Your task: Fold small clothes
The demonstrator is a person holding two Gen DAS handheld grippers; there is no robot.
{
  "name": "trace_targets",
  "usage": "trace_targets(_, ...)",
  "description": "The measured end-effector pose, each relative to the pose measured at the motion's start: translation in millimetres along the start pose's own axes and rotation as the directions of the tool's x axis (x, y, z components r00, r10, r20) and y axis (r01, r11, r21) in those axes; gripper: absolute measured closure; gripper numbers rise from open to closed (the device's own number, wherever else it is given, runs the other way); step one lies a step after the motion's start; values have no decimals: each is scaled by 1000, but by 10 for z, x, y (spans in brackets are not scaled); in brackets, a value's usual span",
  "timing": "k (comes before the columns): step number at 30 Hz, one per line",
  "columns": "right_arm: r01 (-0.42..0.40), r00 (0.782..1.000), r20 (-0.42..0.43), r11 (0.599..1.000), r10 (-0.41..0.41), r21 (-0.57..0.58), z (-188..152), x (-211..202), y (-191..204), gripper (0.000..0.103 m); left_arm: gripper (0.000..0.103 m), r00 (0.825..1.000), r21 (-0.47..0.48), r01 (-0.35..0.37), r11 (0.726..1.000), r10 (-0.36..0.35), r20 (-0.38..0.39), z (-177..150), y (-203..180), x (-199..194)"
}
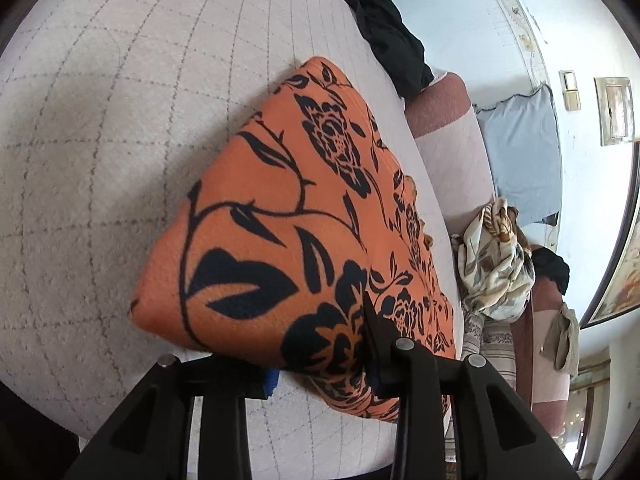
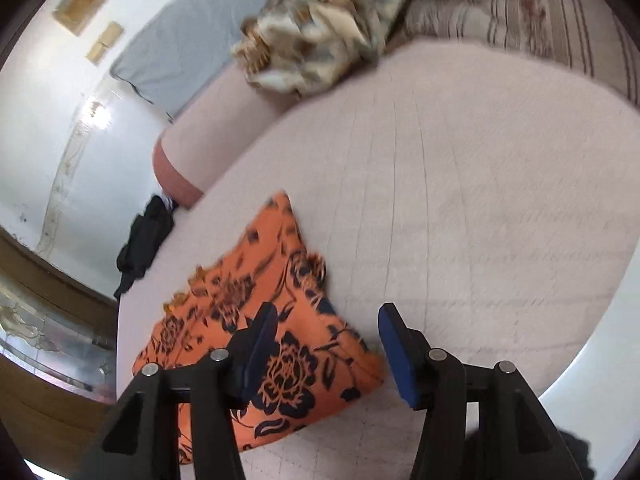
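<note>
An orange cloth with a black flower print (image 1: pixel 280 216) lies folded into a rough triangle on a pale checked bedspread (image 1: pixel 120 160). My left gripper (image 1: pixel 320 340) is at the cloth's near edge. Its right finger (image 1: pixel 372 332) stands on top of the fabric, and of its left finger only a bit of blue pad (image 1: pixel 270 380) shows past the edge. The jaws stand apart with a fold of the cloth between them. In the right wrist view my right gripper (image 2: pixel 327 309) hangs open above the orange cloth's (image 2: pixel 288 364) near corner and holds nothing.
A black garment (image 1: pixel 392 36) lies at the bed's far edge. A cream patterned cloth (image 2: pixel 320 20) is heaped near a pink bolster (image 2: pixel 200 148) and a grey-blue pillow (image 2: pixel 192 40). Striped bedding (image 2: pixel 520 8) fills the far right. Bare bedspread (image 2: pixel 460 180) spreads right of the orange cloth.
</note>
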State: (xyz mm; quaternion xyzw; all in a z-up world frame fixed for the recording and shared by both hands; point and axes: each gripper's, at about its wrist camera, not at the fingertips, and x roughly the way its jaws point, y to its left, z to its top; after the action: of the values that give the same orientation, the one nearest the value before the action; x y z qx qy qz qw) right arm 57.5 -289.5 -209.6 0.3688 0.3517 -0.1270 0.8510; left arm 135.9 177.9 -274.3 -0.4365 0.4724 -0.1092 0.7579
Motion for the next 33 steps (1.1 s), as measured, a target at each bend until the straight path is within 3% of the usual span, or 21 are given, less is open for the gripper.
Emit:
trace_targets(2,-16,1000,4,997,16,-75,-9,-15,190,50,69,1000,13,-7,1000,7,23,19,-33,-31)
trace_targets(4,-106,994,-51,983,99,-148,-94,56,484,68,69,999,31,-10,999,8,52,32,-82,-79)
trace_targets(8,-217,969,-178,940,174,-265,-418,256,1013,69,68,992,82,-25,996,15,122,51,-146,-236)
trace_targets(12,-313,927,-305,898,218,-308,-782,538,1534,69,63,992,72,-36,997,27,122,71,-75,-250)
trace_targets(14,-313,916,-353,892,193,-326,-927,733,1640,69,48,992,37,-40,999,35,122,102,20,-259)
trace_targets(17,-256,884,-457,915,92,-311,-1167,1140,1571,71,44,990,-14,-43,999,45,131,124,153,-300)
trace_targets(19,-280,893,-430,911,131,-304,-1179,1095,1506,75,43,991,-27,-27,999,31,134,127,185,-319)
trace_targets(22,-291,881,-454,910,135,-294,-1114,1019,1499,74,34,990,20,-53,998,50,134,90,88,-272)
trace_targets(24,-329,876,-444,907,190,-262,-1032,914,1504,71,33,991,55,-59,997,51,125,51,-2,-222)
trace_targets(27,-352,886,-407,896,225,-272,-1003,835,1597,71,37,998,112,-22,993,15,69,-6,-134,-66)
trace_targets(29,-356,888,-397,893,231,-277,-1001,836,1640,72,74,994,161,-67,985,52,98,-24,-229,-20)
trace_targets(32,-304,876,-458,908,148,-287,-1148,1150,1594,75,81,990,184,-89,979,68,122,-34,-278,7)
trace_targets(33,-301,872,-467,912,145,-279,-1172,1239,1562,85,81,988,201,-104,974,77,137,-48,-314,5)
